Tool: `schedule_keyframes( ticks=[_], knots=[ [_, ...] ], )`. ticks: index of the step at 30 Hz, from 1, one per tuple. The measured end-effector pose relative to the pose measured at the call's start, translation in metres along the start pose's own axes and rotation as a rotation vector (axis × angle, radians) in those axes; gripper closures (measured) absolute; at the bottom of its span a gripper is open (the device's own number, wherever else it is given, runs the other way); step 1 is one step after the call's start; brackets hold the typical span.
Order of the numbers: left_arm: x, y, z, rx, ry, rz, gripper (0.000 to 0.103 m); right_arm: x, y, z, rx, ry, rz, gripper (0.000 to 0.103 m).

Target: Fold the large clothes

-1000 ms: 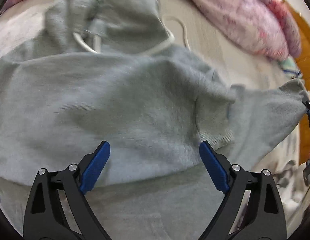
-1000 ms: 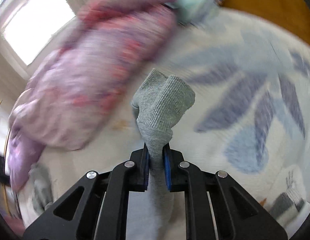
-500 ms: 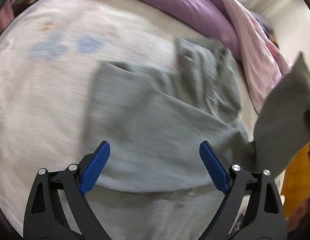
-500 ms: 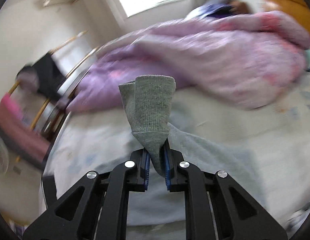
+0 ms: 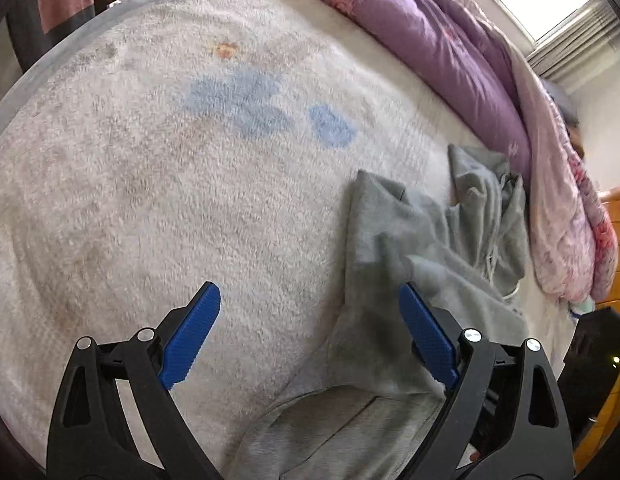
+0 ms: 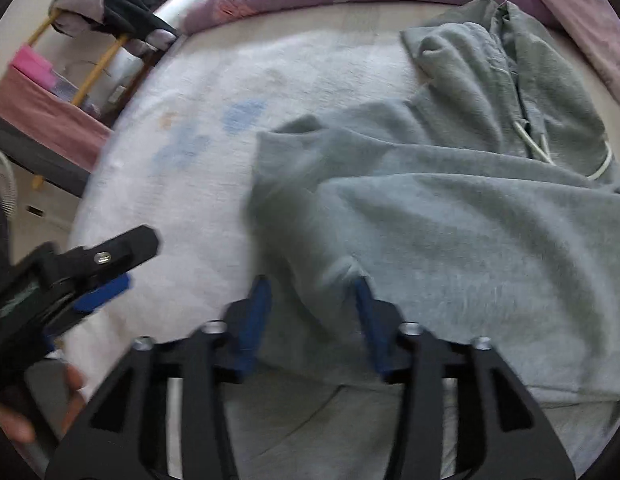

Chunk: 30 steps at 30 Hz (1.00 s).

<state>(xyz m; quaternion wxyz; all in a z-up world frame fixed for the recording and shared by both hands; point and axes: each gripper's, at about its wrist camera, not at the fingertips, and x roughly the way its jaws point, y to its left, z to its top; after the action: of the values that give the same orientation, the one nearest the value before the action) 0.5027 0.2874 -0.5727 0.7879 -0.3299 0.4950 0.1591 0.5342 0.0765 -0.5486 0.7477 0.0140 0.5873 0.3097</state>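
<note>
The grey hoodie (image 5: 430,248) lies on the bed, its hood and white drawstring (image 6: 530,144) toward the purple quilt. In the right wrist view the hoodie (image 6: 470,220) has a sleeve folded across its body. My right gripper (image 6: 312,284) hangs just over that folded sleeve with its jaws opening. Grey cloth lies between the blue pads, which no longer pinch it. My left gripper (image 5: 310,296) stands wide open over the hoodie's left edge and the bare sheet, holding nothing. It also shows in the right wrist view as the left gripper (image 6: 109,272) at the left edge.
A fluffy white sheet (image 5: 149,180) with blue prints spreads to the left of the hoodie. A purple quilt (image 5: 450,40) is heaped along the far side. A wooden headboard (image 5: 614,216) stands at the right. A rack hung with dark clothes (image 6: 109,0) stands beyond the bed.
My right gripper swung the sleeve cuff across onto the hoodie's body, then parted its jaws and let it go. My left gripper slid left off the hoodie toward the bare sheet.
</note>
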Motion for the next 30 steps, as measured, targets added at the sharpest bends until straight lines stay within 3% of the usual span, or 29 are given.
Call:
schedule_keyframes(
  ticks=[4,7,10,14,18,20,22,26,30],
  knots=[
    [-0.013,-0.012,0.009,0.014,-0.035,-0.025,0.013,-0.020,0.007,0.003,-0.019,-0.056,0.072,0.049],
    [-0.013,-0.030,0.018,0.031,-0.014,-0.036,0.013,-0.027,-0.006,0.007,0.028,-0.074,0.029,0.049],
    [-0.011,-0.056,0.028,0.075,0.003,-0.040,0.013,-0.052,-0.043,0.014,0.093,-0.104,-0.025,0.049],
    [-0.006,-0.119,0.044,0.217,-0.002,-0.077,0.013,-0.098,-0.094,0.048,0.127,-0.163,-0.088,0.048],
    [0.032,-0.181,0.065,0.269,0.068,-0.174,0.012,-0.124,-0.141,0.088,0.151,-0.201,-0.141,0.041],
    [0.059,-0.203,0.078,0.270,0.098,-0.195,0.012,-0.125,-0.165,0.108,0.181,-0.196,-0.114,0.039],
    [0.092,-0.223,0.091,0.270,0.139,-0.177,0.012,-0.125,-0.187,0.123,0.193,-0.188,-0.130,0.038],
    [0.139,-0.251,0.111,0.284,0.177,-0.132,0.012,-0.098,-0.236,0.155,0.280,-0.155,-0.084,0.038],
    [0.178,-0.261,0.135,0.252,0.164,-0.102,0.012,-0.075,-0.264,0.173,0.274,-0.162,-0.107,0.036]
  ],
)
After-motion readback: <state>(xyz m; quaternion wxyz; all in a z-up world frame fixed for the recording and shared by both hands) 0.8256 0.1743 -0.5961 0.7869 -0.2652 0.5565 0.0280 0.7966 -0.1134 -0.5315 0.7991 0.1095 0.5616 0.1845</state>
